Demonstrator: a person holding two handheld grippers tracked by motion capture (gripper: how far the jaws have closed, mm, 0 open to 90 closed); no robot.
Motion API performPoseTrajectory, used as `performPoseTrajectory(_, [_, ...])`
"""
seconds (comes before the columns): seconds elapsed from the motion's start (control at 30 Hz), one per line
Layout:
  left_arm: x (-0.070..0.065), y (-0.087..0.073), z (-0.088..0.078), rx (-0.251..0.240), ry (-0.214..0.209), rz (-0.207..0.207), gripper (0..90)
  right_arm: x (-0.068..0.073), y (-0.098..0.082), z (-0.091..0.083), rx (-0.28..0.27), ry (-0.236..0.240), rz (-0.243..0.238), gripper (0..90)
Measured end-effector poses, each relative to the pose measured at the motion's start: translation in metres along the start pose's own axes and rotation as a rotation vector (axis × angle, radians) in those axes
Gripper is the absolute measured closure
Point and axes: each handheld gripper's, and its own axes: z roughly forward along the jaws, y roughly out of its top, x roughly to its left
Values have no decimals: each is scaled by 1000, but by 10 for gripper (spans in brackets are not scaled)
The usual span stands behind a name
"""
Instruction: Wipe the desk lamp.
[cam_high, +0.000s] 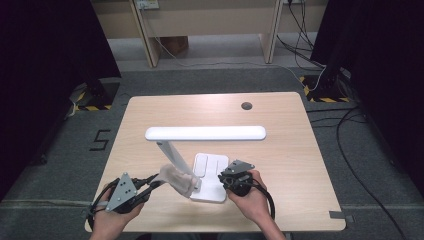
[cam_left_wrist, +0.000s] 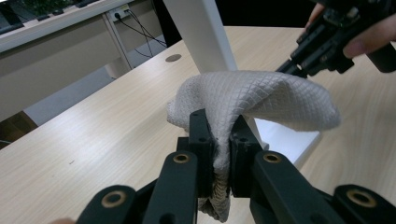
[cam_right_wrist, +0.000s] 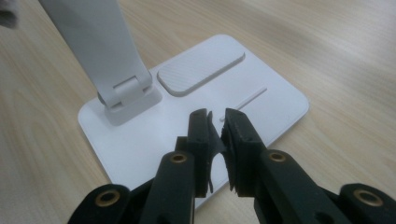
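Observation:
A white desk lamp stands on the wooden table (cam_high: 280, 130), with a long head (cam_high: 205, 133), a slanted arm (cam_high: 170, 154) and a flat base (cam_high: 216, 189). My left gripper (cam_high: 157, 183) is shut on a pale quilted cloth (cam_left_wrist: 252, 93), which drapes against the lamp arm (cam_left_wrist: 201, 28) just above the base (cam_left_wrist: 285, 140). The cloth (cam_high: 175, 177) hides the hinge in the high view. My right gripper (cam_right_wrist: 216, 116) hovers low over the front of the base (cam_right_wrist: 261, 102), its jaws drawn together with nothing between them. The lamp arm (cam_right_wrist: 93, 37) rises beyond it.
A ribbed pad (cam_right_wrist: 201, 65) and a thin slot (cam_right_wrist: 250, 98) lie on the base. A round cable hole (cam_high: 246, 106) sits near the table's far edge. Wooden desk legs (cam_high: 150, 40) and floor cables (cam_high: 350, 150) lie beyond and right of the table.

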Motion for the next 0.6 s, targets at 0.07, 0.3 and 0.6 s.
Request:
performPoseTrajectory(0.07, [2, 1, 0, -6, 11, -4, 828, 0, -2, 3, 2, 0, 10, 820])
performPoseTrajectory(0.3, [8, 6, -1, -29, 38, -25, 828, 3, -7, 12, 12, 6, 19, 827])
performPoseTrajectory(0.6, [13, 11, -4, -57, 63, -45, 828, 3, -11, 19, 7, 2, 31, 827])
